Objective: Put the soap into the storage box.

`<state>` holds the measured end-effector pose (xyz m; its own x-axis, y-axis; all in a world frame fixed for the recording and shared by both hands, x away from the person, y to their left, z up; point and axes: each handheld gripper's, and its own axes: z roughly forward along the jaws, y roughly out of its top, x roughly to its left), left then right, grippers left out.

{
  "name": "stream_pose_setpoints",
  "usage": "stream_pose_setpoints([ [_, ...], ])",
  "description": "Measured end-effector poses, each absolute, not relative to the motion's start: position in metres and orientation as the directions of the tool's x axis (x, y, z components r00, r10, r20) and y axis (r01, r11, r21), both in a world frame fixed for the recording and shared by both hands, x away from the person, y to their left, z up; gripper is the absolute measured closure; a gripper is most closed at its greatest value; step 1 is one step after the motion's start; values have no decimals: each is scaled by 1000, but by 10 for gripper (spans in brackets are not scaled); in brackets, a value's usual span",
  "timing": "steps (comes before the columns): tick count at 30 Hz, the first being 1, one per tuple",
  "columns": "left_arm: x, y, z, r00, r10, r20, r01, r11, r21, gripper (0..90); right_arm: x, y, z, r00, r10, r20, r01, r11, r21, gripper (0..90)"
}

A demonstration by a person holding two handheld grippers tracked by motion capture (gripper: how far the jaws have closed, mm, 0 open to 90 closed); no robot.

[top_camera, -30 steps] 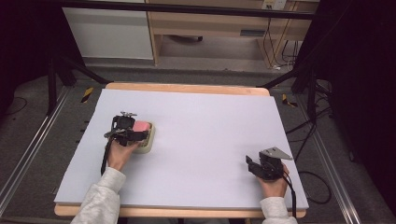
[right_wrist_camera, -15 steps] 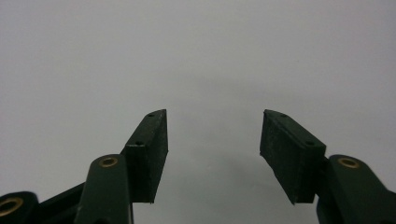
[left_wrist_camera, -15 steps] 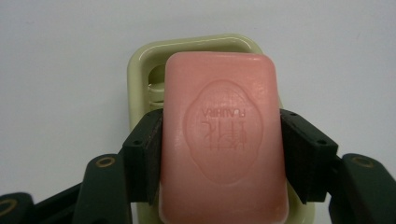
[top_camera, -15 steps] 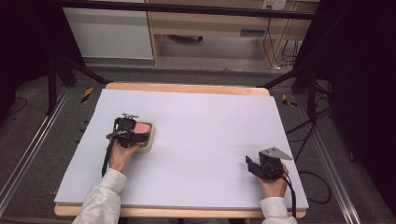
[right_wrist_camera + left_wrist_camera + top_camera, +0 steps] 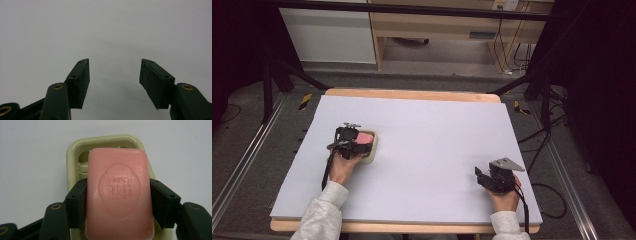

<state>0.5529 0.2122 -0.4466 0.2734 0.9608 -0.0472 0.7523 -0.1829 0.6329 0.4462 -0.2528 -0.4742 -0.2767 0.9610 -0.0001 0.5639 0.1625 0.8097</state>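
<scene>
Your left gripper is clamped on the pink soap bar, one jaw on each long side, near the bar's middle. The bar sits over the pale green soap dish, on the left part of the white table; I can't tell if it rests in the dish or hangs just above it.

Judging by the grip, you're either seating or lifting the soap. Tips:
- Keep the bar flat and level; it overhangs the dish rim on the near side, so centre it over the recess.
- Move straight up or down, no twist, or the dish will drag.
- Soap is slick: hold firm, release only when it's supported.

Your right gripper hovers jaws apart, holding nothing, over bare table at the near right corner.

Versus a second ago: almost nothing differs. The left gripper stays on the soap at the dish, the right one hasn't moved.
</scene>
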Motion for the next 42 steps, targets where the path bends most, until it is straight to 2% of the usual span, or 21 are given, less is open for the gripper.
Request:
stream_pose_setpoints([
  [12,553,211,-446,276,960,-43,748,-186,637,360,446,-253,-474,-277,961,-1,563,163,811,404],
  [24,540,218,-428,300,954,-26,703,-202,682,270,446,-253,-474,-276,961,0,560,161,813,390],
  [32,519,229,-424,323,946,-33,666,-203,718,257,446,-252,-475,-265,964,-5,544,154,825,303],
  [42,493,246,-427,349,936,-36,620,-202,758,238,446,-254,-477,-250,968,-10,543,149,826,260],
])
